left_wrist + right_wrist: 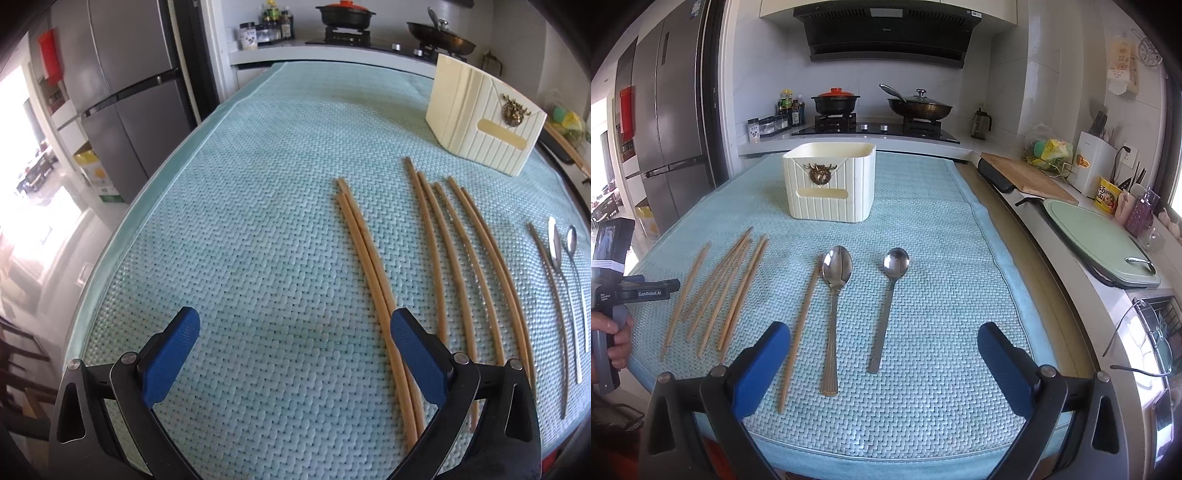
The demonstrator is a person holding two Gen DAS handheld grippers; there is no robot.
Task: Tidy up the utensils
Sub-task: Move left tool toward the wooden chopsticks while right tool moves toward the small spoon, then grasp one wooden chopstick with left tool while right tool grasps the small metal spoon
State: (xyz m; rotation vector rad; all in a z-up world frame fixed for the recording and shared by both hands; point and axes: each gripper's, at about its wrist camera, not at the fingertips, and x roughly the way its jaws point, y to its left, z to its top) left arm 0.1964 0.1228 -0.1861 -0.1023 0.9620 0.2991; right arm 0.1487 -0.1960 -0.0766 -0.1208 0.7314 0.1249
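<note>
Both grippers, left (pixel 294 332) and right (pixel 883 346), hover low with jaws spread wide, empty; a hand (pixel 617 338) grips the left handle.

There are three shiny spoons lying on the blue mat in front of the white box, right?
Not quite: there are two, not three. The right wrist view shows a wide-bowled spoon and a round-bowled spoon side by side on the blue mat, in front of the white box. The long thing beside them is a wooden chopstick.

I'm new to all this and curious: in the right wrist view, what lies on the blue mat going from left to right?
Bundle of wooden chopsticks → single chopstick → ornate-handled spoon → plain-handled spoon.
</note>
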